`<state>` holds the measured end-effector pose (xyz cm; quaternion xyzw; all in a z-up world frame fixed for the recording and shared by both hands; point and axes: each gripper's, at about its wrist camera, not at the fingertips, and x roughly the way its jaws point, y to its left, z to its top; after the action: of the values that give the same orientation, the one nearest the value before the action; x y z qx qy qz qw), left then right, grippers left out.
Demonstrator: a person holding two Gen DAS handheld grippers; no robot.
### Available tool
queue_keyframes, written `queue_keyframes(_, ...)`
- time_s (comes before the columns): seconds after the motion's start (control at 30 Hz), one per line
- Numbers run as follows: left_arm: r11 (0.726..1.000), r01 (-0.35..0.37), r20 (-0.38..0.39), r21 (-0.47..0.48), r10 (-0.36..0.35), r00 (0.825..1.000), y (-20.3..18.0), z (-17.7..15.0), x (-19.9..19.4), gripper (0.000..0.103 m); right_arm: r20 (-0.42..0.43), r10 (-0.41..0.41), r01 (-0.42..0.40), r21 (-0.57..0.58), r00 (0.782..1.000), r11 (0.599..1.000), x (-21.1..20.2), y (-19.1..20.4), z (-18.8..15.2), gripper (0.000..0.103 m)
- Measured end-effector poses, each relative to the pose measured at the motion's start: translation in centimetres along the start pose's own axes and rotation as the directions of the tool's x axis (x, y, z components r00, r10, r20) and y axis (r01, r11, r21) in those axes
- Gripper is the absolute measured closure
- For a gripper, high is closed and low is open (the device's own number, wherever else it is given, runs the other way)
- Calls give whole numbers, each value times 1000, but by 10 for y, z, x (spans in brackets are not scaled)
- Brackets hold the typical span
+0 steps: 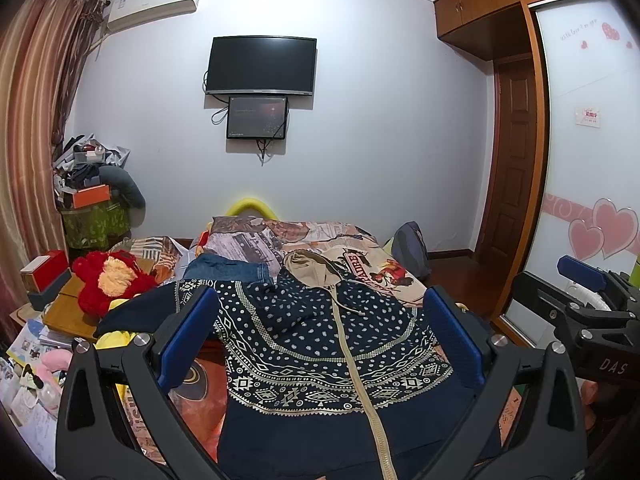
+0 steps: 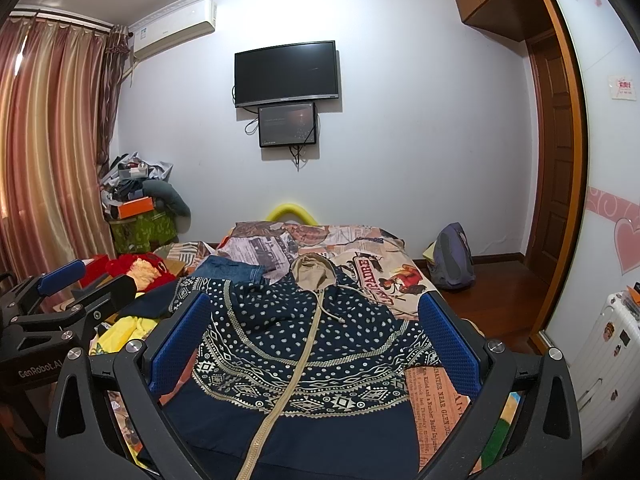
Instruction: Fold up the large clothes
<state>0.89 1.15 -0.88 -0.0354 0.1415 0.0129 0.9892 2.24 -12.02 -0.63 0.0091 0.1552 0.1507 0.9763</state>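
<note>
Blue-padded fingers stand wide apart on both tools. Left hand-held gripper (image 1: 320, 344): jaws spread, nothing between them. Right hand-held gripper (image 2: 316, 344): likewise spread and empty, poised beside its partner on the near side of the bed (image 2: 380, 276).

Hoodie (image 1: 320, 344): navy, dotted and patterned, lies front-up on the bed directly ahead of and below both grippers, zipper (image 1: 352, 344) running away toward the tan hood (image 1: 310, 266) at the far end. Hem is nearest. Left sleeve trails off toward the left edge; right sleeve cannot be made out.

Judgement: no fold started yet.

Risks:
- Pinch may take only the top layer, so the front panel lifts and the back stays, giving a skewed fold.
- Drawcord (image 1: 352, 304) lies loose on the chest and could snag.
- Folded jeans (image 1: 228, 268) touch the far left shoulder; dragging the garment could pull them along.
- Red plush toy (image 1: 112, 280) and clutter near left crowd the trailing sleeve.
</note>
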Motion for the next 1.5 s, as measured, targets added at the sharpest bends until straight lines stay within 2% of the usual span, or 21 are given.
queue_keyframes(0.63,1000,-9,-21,9,9,1000,4,2,14,0,-35,-4,5,8,999,1000,17,-1,0,0)
queue_keyframes(0.83,999,-31,-20,-9,30,999,19,6,31,0,-61,-6,6,-3,998,1000,37,-1,3,0)
queue_keyframes(0.97,997,-74,-25,-18,74,997,39,13,52,0,-60,-10,9,-24,998,1000,54,1,6,0)
queue_keyframes(1.13,984,-176,-31,-28,175,984,70,14,87,0,-96,-18,15,-32,995,999,93,0,7,0)
queue_keyframes(1.3,972,-230,-91,-48,225,970,109,3,130,0,-168,-39,31,-46,985,998,144,-3,1,0)
queue_keyframes(1.43,957,-283,-164,-57,271,948,146,-18,166,0,-228,-53,41,-56,972,998,180,-3,-5,0)
queue_keyframes(1.5,945,-322,-194,-54,306,932,163,-30,181,0,-260,-59,44,-64,964,997,196,-3,-9,0)
